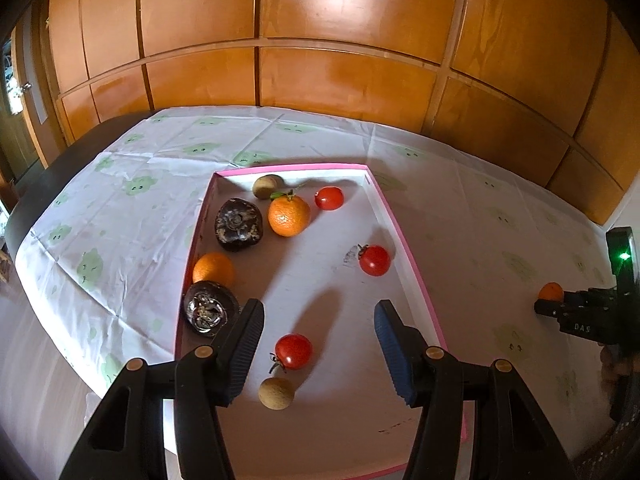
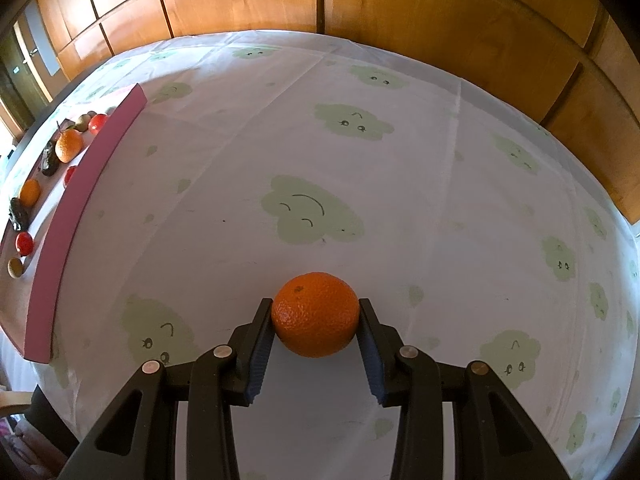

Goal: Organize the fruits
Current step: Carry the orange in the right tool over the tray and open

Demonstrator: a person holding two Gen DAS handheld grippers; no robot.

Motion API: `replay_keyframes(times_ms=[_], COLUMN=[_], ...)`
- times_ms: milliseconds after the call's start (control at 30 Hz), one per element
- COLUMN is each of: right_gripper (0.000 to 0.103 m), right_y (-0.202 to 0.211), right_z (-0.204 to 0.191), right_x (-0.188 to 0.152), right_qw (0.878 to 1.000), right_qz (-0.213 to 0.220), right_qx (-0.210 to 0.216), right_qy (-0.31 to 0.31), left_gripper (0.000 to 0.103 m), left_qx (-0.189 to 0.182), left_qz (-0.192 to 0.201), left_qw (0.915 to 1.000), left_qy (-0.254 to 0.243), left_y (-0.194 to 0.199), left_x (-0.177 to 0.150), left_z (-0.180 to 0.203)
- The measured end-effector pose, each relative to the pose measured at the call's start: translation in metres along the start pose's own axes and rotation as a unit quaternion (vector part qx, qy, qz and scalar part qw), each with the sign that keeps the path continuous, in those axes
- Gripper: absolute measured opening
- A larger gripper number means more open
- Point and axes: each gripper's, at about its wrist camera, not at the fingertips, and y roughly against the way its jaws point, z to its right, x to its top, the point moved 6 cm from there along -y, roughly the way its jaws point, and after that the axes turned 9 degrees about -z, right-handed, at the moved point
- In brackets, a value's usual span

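A pink-rimmed box lid [image 1: 404,236] lies on the tablecloth and holds fruit: three red tomatoes [image 1: 293,351], two oranges [image 1: 289,215], two dark brown fruits [image 1: 238,224] and two small tan ones [image 1: 276,393]. My left gripper [image 1: 318,320] hovers open above the lid's near end, nothing between its fingers; the nearest tomato and a tan fruit lie below it. My right gripper [image 2: 316,316] is shut on an orange [image 2: 315,314] that rests on the cloth right of the lid. In the left wrist view that orange [image 1: 551,291] and gripper show at the far right.
A white tablecloth with green cloud faces [image 2: 312,212] covers the table. Wooden cabinet panels [image 1: 320,20] stand behind it. The lid's pink side wall [image 2: 80,200] rises at the left of the right wrist view. The table's dark edge [image 1: 24,208] shows at the left.
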Motion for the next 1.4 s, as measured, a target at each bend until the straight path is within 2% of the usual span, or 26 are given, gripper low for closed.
replay_keyframes(times_ms=[100, 367, 500, 600, 700, 900, 1067, 1267, 1400], right_gripper=[0.041, 0.04, 0.04, 0.04, 0.04, 0.041, 0.041, 0.041, 0.042], right_y=[0.001, 0.001, 0.014, 0.039, 0.061, 0.077, 0.064, 0.038, 0.03], right_z=[-0.01, -0.024, -0.031, -0.058, -0.105, -0.191, -0.231, -0.249, -0.25], right_x=[-0.001, -0.006, -0.006, -0.003, 0.002, 0.007, 0.012, 0.014, 0.017], right_qw=[1.0, 0.999, 0.998, 0.996, 0.989, 0.974, 0.969, 0.969, 0.97], right_qz=[-0.001, -0.013, -0.005, 0.02, 0.042, 0.055, 0.04, 0.009, 0.006], right_qx=[0.022, 0.034, 0.045, 0.077, 0.109, 0.152, 0.154, 0.133, 0.131], right_qy=[0.013, 0.029, 0.031, 0.05, 0.09, 0.159, 0.187, 0.209, 0.204], left_gripper=[0.058, 0.058, 0.058, 0.058, 0.058, 0.058, 0.058, 0.058, 0.058], left_qx=[-0.002, -0.007, -0.003, 0.004, 0.013, 0.027, 0.028, 0.021, 0.014], left_qz=[-0.002, -0.003, 0.005, 0.015, 0.023, 0.04, 0.039, 0.036, 0.028], left_qw=[1.0, 0.9999, 1.0, 0.9997, 0.9988, 0.9957, 0.9946, 0.9947, 0.9951], left_qy=[-0.004, -0.011, -0.005, 0.017, 0.042, 0.08, 0.092, 0.094, 0.094], left_y=[0.0, 0.0, 0.003, 0.007, 0.012, 0.022, 0.022, 0.02, 0.015], left_x=[-0.001, -0.004, -0.001, 0.004, 0.008, 0.01, 0.006, 0.003, 0.0], left_z=[0.004, 0.008, 0.0, -0.017, -0.038, -0.073, -0.085, -0.087, -0.085])
